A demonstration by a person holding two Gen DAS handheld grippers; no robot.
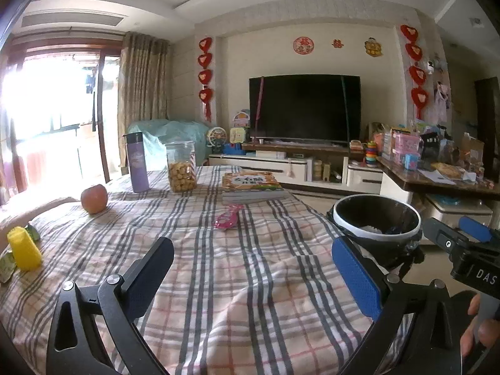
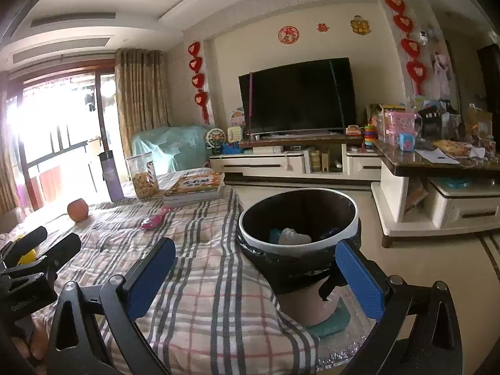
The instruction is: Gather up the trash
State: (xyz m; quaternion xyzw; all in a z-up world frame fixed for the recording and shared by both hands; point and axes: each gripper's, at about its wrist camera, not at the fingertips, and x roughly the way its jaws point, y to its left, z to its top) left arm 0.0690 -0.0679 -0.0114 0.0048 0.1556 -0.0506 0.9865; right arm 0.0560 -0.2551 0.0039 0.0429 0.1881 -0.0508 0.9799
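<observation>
A family living room, seen across a table draped in a plaid cloth [image 1: 218,281]. A large flat-screen television [image 1: 304,109] sits on a low white media console [image 1: 293,165] against a wall hung with red heart-shaped ornaments [image 1: 205,72]. Children's toys [image 1: 400,147] crowd a side counter, beige curtains [image 1: 140,100] frame a bright balcony door [image 1: 53,115], and a lined wastebasket [image 2: 298,218] stands beside the table.
</observation>
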